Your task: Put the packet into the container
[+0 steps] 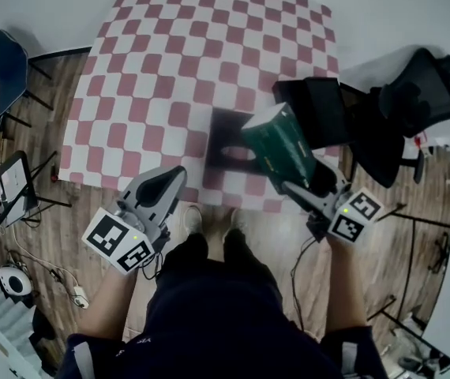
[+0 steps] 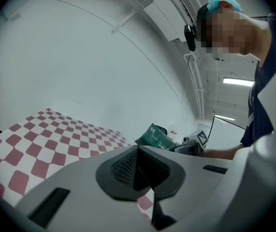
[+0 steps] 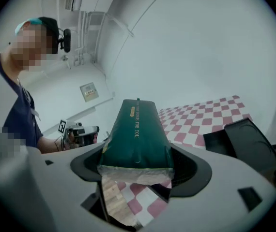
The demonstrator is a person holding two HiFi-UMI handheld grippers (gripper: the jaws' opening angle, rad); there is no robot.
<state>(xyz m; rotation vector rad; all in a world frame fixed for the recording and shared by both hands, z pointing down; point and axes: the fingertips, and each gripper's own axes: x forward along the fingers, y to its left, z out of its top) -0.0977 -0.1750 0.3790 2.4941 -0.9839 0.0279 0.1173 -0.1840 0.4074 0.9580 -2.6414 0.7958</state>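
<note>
A dark green packet [image 1: 276, 144] [image 3: 137, 134] sticks forward out of my right gripper [image 1: 294, 178] [image 3: 137, 170], which is shut on its silver sealed end. It hangs above the near right part of the red-and-white checked cloth [image 1: 201, 61]. The black container [image 1: 313, 109] [image 3: 239, 139] stands just beyond and right of the packet, at the cloth's right edge. My left gripper [image 1: 168, 183] [image 2: 140, 170] is shut with nothing in it, held near the cloth's front edge to the left. From the left gripper view the packet [image 2: 155, 135] and the right gripper [image 2: 192, 146] show to the right.
A dark shadow-like patch [image 1: 229, 144] lies on the cloth left of the packet. A black office chair [image 1: 414, 101] stands to the right, a blue chair [image 1: 4, 65] at far left. Stands and cables [image 1: 16, 196] crowd the wooden floor on the left.
</note>
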